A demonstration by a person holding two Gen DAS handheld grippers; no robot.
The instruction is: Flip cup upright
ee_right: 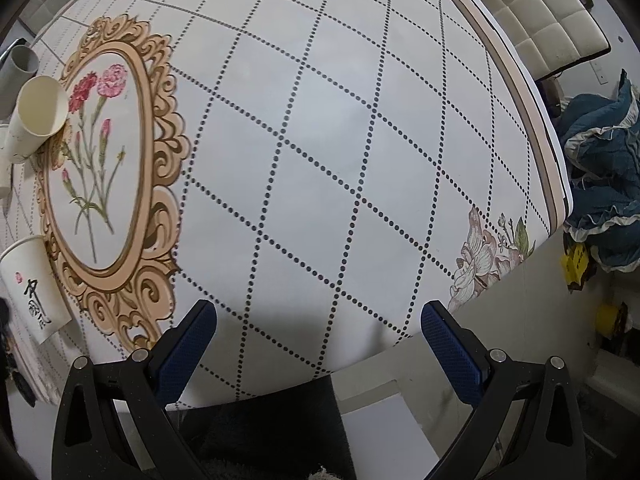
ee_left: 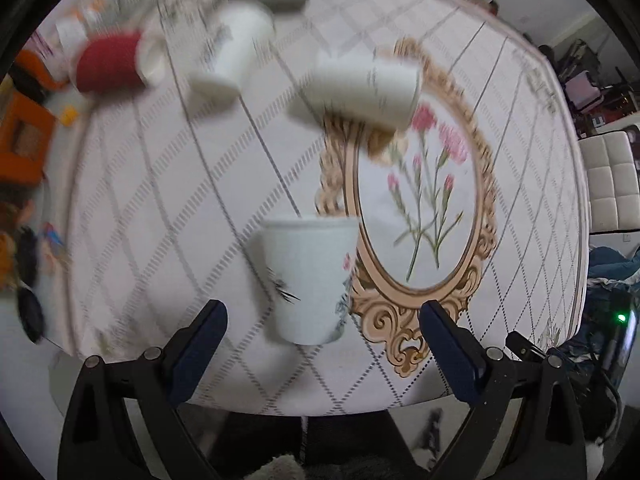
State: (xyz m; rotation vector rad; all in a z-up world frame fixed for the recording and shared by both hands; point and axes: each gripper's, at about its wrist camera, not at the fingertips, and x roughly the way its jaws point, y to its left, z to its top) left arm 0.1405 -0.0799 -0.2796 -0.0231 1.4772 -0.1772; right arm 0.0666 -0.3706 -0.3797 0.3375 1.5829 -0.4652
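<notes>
White quilted tablecloth (ee_right: 320, 140), floral medallion (ee_right: 104, 168); cushioned chair (ee_right: 540, 12) beyond.

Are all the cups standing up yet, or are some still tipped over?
Not yet. One white cup already stands upright near the table edge, in front of the open left gripper. Nothing is being held now; the right gripper is open over bare tablecloth. Still left: another white cup lying on its side, and the blurry red cup looks tipped too.

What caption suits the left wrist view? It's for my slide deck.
Open left gripper faces an upright white paper cup on the patterned tablecloth; beyond, two white cups and a red cup lie tipped.
</notes>
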